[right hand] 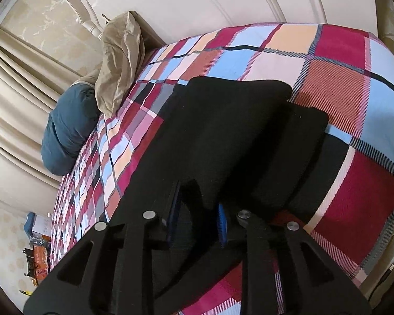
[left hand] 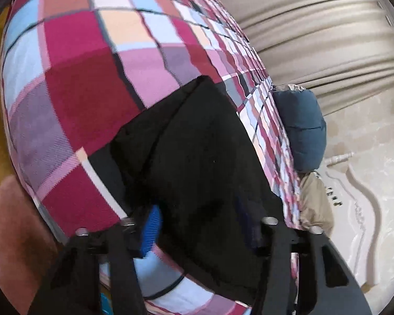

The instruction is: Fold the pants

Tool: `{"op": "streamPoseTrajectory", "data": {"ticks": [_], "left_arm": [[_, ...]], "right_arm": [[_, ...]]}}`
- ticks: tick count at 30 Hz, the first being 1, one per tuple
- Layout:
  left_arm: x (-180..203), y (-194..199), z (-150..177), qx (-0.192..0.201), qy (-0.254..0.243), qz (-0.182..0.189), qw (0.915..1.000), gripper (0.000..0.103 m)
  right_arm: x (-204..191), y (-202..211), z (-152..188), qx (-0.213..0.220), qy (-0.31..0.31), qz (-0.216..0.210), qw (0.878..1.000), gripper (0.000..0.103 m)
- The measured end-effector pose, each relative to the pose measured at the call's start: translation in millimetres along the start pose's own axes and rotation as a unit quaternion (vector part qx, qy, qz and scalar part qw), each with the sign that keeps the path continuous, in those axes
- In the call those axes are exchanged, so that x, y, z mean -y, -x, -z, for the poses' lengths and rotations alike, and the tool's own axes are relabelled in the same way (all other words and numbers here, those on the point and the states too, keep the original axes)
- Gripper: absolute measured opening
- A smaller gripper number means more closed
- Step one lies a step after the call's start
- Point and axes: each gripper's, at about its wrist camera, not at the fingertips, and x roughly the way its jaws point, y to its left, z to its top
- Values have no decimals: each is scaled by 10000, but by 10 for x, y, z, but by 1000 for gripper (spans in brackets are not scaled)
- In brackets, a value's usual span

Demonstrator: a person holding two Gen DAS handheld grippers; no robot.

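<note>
My left wrist camera sat low and close over the black pants (left hand: 197,152), looking forward and down along its fingers across the plaid bedspread (left hand: 73,78) toward the curtain (left hand: 315,39). My right wrist camera hung just as near, angled down over the same pants (right hand: 223,131), facing the headboard (right hand: 197,0). Both views shared the pants, the bedspread, the blue pillow (left hand: 304,128) and the tan pillow (right hand: 118,63) at the bed's edge.
</note>
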Motion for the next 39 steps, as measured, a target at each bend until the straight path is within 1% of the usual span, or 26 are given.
{"op": "streamPoseTrajectory", "data": {"ticks": [1, 2, 6, 9, 11, 14, 15, 16, 17, 18, 20, 22, 24, 28, 30, 33, 34, 36, 39], "left_arm": [[17, -11, 2, -25, -77, -99, 9999, 16], [18, -43, -8, -91, -123, -268, 9995, 13], [-36, -121, -68, -318, 60, -411, 9986, 12], [12, -189, -122, -604, -177, -617, 9961, 12], [-4, -179, -144, -688, -163, -531, 9961, 12], [-175, -139, -161, -788, 222, -166, 9965, 10], [-204, -131, -175, -832, 280, -105, 9961, 10], [-213, -125, -182, -845, 281, -91, 9960, 9], [-215, -100, -188, -819, 282, -72, 9962, 9], [-211, -79, -192, -787, 271, -55, 9965, 9], [-185, -10, -224, -638, 173, 40, 9978, 8], [-147, 109, -267, -404, 16, 206, 9990, 8], [-85, 169, -323, -284, -136, 261, 9992, 8], [-87, 215, -401, -262, 5, 430, 9987, 8], [-121, 247, -410, -258, 89, 474, 9985, 8], [-162, 296, -392, -191, 30, 418, 9989, 8], [-155, 255, -399, -205, 50, 390, 9990, 8], [-293, 187, -403, -265, 218, 327, 9989, 8], [-431, 15, -397, -459, 316, 334, 9979, 8]], "right_arm": [[-2, 1, 3, 1, 3, -4, 10000, 24], [-3, 1, 7, 0, 10, -7, 10000, 24], [0, 3, 10, 15, 17, -31, 10000, 24], [8, 4, 11, 33, -8, -63, 10000, 24], [6, 1, 13, 44, -4, -57, 10000, 24], [10, 6, 8, 68, 17, -59, 10000, 24], [9, 4, 7, 72, 31, -57, 10000, 24], [8, 6, 6, 80, 52, -51, 9999, 21], [9, 13, 3, 99, 65, -35, 9999, 14], [8, 18, 4, 110, 87, -19, 9999, 10], [16, 19, -5, 79, 124, -50, 9999, 7], [34, 30, -10, 80, 69, -117, 9999, 6], [29, 37, -7, 83, 60, -140, 9998, 6], [-9, 107, 12, 135, -3, -269, 9995, 6], [-36, 176, 29, 179, 19, -326, 9993, 6], [-35, 281, 72, 238, 44, -380, 9990, 6], [-7, 301, 92, 218, 24, -397, 9990, 6], [54, 293, 125, 183, 2, -352, 9992, 6], [224, 160, 168, -9, -170, -341, 9993, 6]]}}
